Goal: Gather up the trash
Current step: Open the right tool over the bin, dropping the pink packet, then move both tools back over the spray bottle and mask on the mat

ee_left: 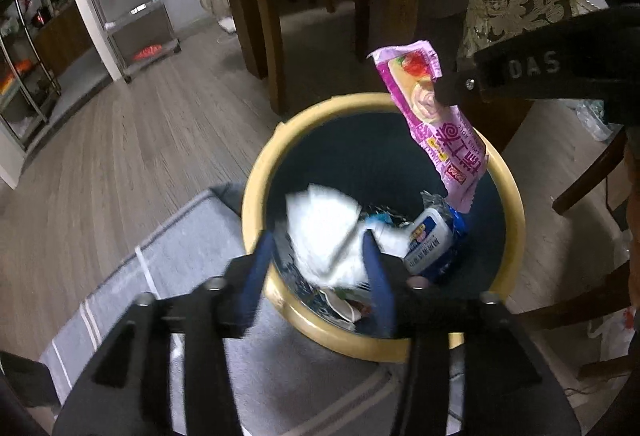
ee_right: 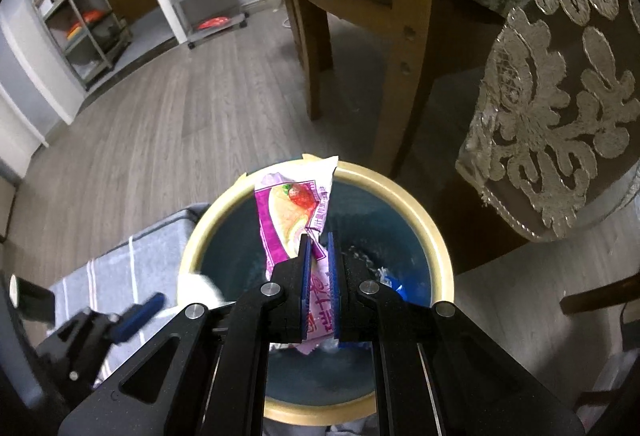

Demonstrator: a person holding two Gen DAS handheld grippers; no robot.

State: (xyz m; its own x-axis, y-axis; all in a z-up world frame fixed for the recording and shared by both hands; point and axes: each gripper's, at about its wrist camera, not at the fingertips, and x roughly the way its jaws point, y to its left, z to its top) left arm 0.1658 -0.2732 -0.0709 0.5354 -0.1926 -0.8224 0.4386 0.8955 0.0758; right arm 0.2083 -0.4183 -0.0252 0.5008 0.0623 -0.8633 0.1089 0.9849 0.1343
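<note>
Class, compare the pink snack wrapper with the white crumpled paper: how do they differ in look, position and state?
The pink snack wrapper is printed and long; the white crumpled paper is plain and bunched. The wrapper hangs above the trash bin, pinched by the right gripper; the paper is between the open left gripper fingers, ungripped, over the bin. Both are trash at the same bin.

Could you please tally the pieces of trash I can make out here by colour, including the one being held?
Pink: 1, the wrapper held by the right gripper over the bin
White: 1, the crumpled tissue in the bin
Blue: 1, the packet in the bin
Total: 3
</note>
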